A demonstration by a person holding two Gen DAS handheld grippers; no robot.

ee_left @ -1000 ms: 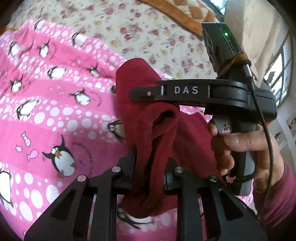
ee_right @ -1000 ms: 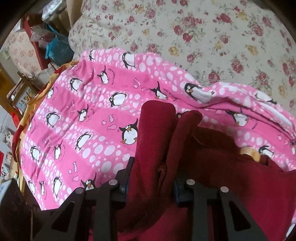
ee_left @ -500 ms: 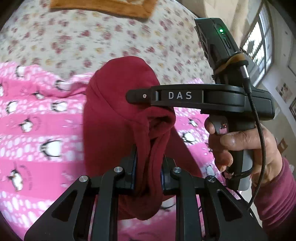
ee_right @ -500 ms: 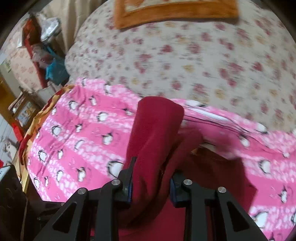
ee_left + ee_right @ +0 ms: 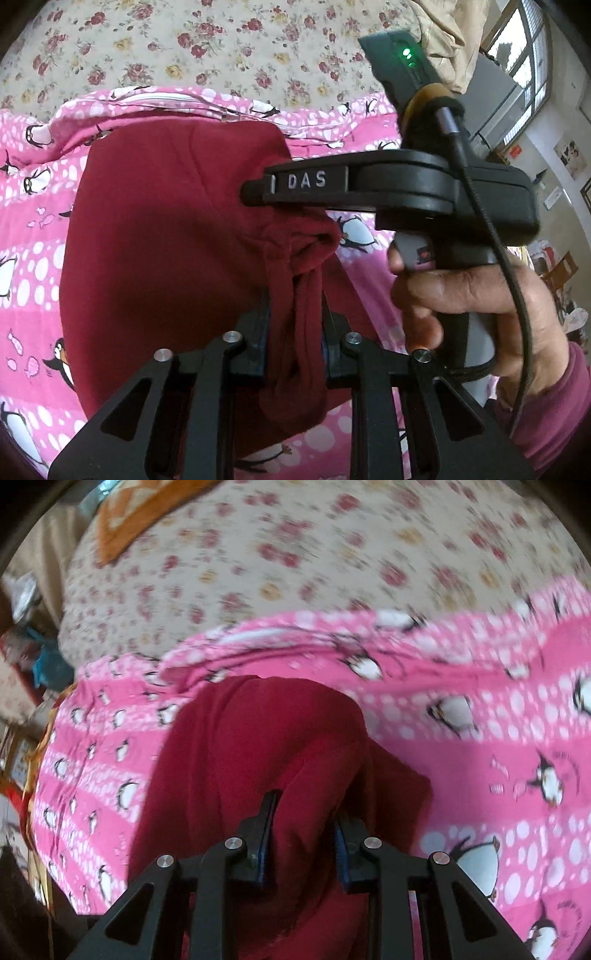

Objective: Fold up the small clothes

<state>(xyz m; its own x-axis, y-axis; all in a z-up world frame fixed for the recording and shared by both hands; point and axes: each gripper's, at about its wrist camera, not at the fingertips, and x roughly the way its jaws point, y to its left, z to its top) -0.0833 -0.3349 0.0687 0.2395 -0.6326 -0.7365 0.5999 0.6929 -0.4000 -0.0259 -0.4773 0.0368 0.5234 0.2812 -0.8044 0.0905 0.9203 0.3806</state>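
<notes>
A dark red fleece garment lies partly doubled over on a pink penguin-print blanket. My left gripper has a bunched fold of it between its pads, which still touch the cloth while the jaws are opening. In the left wrist view my right gripper reaches in from the right just above the cloth, held by a hand. The right wrist view is blurred. There my right gripper is shut on a thick ridge of the red garment.
The pink blanket lies on a bed with a floral sheet. An orange cushion lies at the far left. Furniture and clutter stand beside the bed at the left. A window is at the far right.
Both grippers have carried the held red cloth across the pink blanket toward its far edge by the floral sheet. The garment now lies broader and flatter under them.
</notes>
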